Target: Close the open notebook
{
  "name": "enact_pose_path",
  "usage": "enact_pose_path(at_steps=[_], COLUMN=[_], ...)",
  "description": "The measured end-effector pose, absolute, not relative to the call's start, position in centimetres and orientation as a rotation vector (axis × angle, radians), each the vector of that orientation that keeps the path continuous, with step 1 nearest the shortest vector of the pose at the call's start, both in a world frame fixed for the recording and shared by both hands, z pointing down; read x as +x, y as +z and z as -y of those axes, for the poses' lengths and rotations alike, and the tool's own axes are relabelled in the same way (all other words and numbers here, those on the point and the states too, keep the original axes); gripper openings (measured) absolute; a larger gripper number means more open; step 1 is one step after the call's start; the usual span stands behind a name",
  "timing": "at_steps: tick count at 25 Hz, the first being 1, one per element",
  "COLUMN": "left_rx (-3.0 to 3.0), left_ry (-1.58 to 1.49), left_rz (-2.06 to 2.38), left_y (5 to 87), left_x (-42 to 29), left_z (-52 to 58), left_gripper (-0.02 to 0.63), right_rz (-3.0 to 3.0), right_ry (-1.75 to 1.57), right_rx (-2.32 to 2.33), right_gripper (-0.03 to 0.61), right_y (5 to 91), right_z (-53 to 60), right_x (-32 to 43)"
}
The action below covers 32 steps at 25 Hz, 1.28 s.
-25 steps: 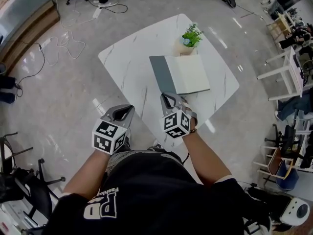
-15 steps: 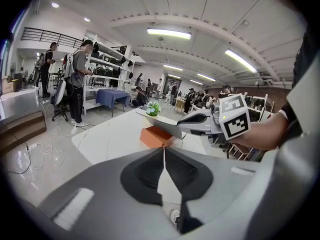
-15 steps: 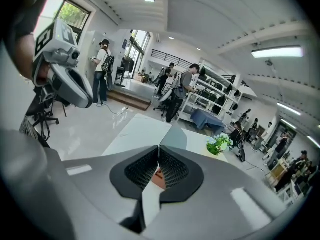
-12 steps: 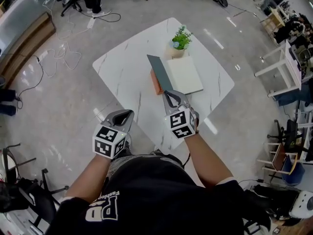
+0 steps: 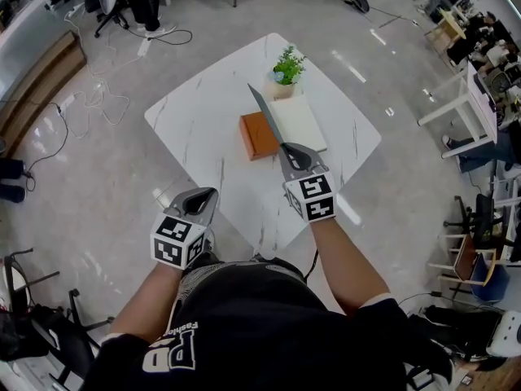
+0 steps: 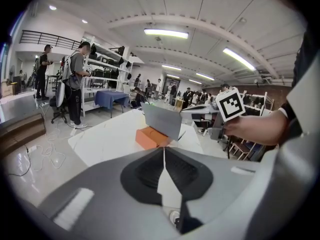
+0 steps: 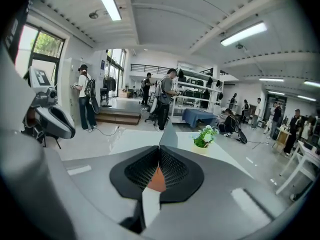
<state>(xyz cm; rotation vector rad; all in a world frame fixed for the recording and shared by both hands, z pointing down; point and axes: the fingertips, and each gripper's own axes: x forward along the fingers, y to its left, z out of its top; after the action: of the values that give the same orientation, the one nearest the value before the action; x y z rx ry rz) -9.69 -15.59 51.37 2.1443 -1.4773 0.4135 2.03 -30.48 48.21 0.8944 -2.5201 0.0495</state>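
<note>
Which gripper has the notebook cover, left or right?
The right gripper, shut on the raised grey cover; the left gripper is shut, empty, well short of it.

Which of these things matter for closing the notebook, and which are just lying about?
In the job: notebook, its grey cover, right claw gripping it.
Lying about: potted plant, orange block, idle left claw.

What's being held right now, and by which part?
Right gripper is shut on the notebook's grey cover, pinching its near edge; the cover stands steeply. Left gripper is shut on nothing.
</note>
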Motion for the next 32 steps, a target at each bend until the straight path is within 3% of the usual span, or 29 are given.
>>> enact_pose_path(at_steps=[32], left_rx=[2.095], left_ry=[0.386], left_rz=[1.548], left_y=[51.7], left_x=[-5.4], left_z=[16.3], left_gripper=[0.066], right_rz=[2.537], right_ry=[0.464], right_rx=[1.159], right_gripper=[0.009], right_y=[50.1], right_z=[38.3], right_x=[13.2])
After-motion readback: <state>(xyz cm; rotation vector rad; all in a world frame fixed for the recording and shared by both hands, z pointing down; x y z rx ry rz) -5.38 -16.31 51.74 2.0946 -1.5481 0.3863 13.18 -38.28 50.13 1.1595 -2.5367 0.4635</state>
